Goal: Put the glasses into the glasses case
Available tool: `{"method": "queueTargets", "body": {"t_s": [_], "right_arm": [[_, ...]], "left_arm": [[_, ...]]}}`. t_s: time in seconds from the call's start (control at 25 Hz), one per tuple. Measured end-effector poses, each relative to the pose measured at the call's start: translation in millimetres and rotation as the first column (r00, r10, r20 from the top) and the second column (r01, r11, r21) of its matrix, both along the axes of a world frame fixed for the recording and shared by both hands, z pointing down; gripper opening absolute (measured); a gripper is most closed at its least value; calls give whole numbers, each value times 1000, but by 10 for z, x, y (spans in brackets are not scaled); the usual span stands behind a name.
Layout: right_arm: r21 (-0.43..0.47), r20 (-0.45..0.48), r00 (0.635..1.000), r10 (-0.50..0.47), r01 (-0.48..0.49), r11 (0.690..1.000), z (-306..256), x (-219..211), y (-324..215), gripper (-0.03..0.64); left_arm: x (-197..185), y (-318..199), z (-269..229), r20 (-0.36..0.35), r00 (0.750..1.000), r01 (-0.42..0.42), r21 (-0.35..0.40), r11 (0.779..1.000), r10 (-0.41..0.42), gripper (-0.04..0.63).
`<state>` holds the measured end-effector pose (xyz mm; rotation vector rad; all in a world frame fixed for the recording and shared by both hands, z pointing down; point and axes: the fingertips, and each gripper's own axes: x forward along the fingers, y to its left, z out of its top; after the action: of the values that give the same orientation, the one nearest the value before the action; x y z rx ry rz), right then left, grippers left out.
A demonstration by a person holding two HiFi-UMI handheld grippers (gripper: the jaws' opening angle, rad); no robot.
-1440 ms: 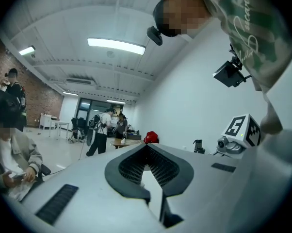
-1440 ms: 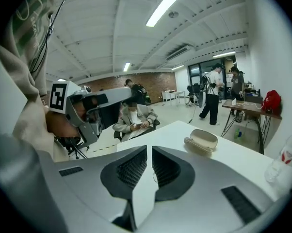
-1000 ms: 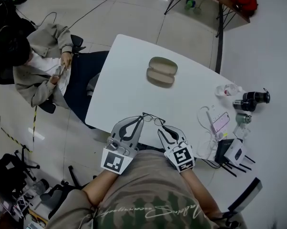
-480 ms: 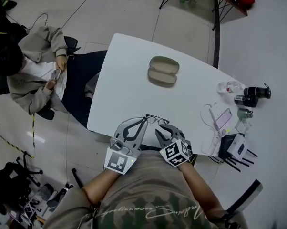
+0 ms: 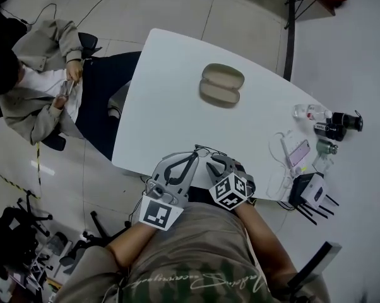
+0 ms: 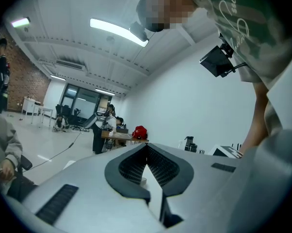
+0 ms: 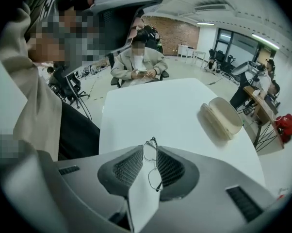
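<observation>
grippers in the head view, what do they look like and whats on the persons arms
The left gripper and right gripper are both light grey, with curved jaws that have a black ribbed lining. Each carries a cube with black-and-white square markers. No cables show. The person wears a brown-green patterned shirt, and the forearms are unsleeved.

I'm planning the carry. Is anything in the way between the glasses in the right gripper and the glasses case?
Nothing visible. The right gripper holds the glasses over the near edge; only bare table lies between them and the glasses case. The phone sits off to the right, clear of that path.
</observation>
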<state>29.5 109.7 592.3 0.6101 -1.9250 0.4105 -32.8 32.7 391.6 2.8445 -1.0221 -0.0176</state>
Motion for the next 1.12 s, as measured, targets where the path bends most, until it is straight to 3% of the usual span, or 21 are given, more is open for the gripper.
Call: {"method": "queueTargets", "body": {"t_s": [0.24,0.56,0.8,1.12], "right_arm": [[-12,-124,983,-132,132,991,252,211,14,68],[-61,-123,960,-251,245,968,439,136,-12,69],[-125,-150,944,-293,275,953,605,178,1,69],[-142,-147,947,-286,266,953,698,204,-32,68]], "left_arm": [[81,15,24,-8,999,44,-26,999,-45,6],[28,-60,92,12,993,121,-40,992,-120,6],[36,-107,184,39,987,159,-33,987,-157,6],[100,-129,341,62,987,153,-99,983,-148,6]]}}
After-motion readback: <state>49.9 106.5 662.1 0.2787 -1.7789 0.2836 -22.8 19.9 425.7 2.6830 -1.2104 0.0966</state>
